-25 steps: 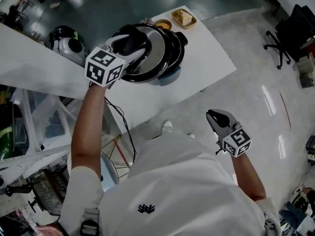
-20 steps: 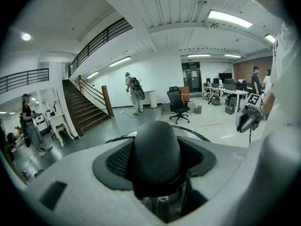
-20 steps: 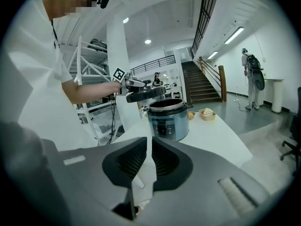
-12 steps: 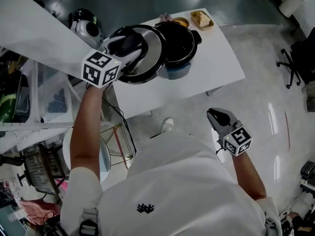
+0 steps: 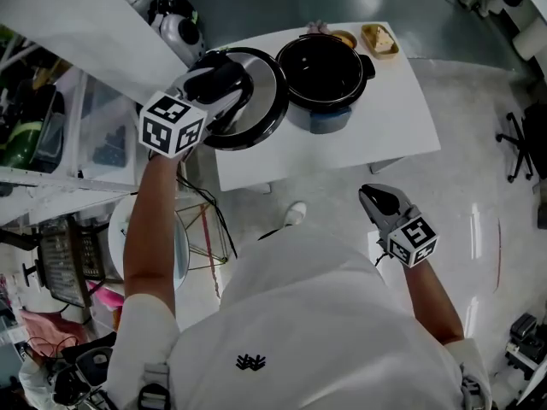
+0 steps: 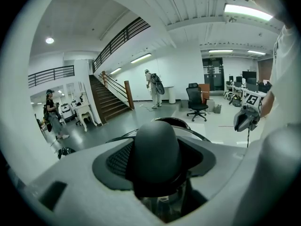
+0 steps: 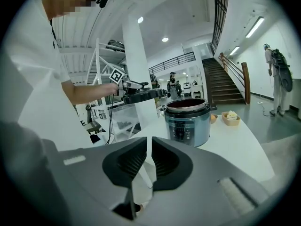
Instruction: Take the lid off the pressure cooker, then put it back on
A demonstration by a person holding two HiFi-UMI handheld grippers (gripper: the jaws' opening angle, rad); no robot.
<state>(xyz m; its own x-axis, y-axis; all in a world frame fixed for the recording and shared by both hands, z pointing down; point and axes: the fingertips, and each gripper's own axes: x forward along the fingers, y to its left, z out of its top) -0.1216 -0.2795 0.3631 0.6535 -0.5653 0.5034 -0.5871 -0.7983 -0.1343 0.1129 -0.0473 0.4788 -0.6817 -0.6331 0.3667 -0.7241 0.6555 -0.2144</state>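
Two halves make up this job, and the first looks done: the lid (image 5: 263,101) is off and hangs in the air at about nine o'clock of the open cooker (image 5: 325,71), over the left edge of the white table (image 5: 385,131). The left gripper (image 5: 219,84) carries it, its jaws clamped either side of the black domed knob (image 6: 155,149). In the right gripper view the lid sits roughly level and a little higher than the pot's rim, clear of it.

The right gripper (image 7: 149,161) hangs low at five o'clock of the cooker, well off the table. Its jaws are drawn together to a thin slit with nothing between them, so it plays no part for now.

I judge the return to be the step ahead. That calls for bringing the lid toward three o'clock until it is centred over the mouth, keeping it flat, then lowering it squarely. A lid of this kind probably needs a twist to seat, so its edge must line up with the rim first.

The lid is a bright steel disc with a dark outer ring. The cooker has a blue-grey body with a control panel on its front, black side handles and a dark inner pot that seems empty. A small bowl (image 5: 344,38) and a tray of food (image 5: 379,39) stand at twelve to one o'clock of it.
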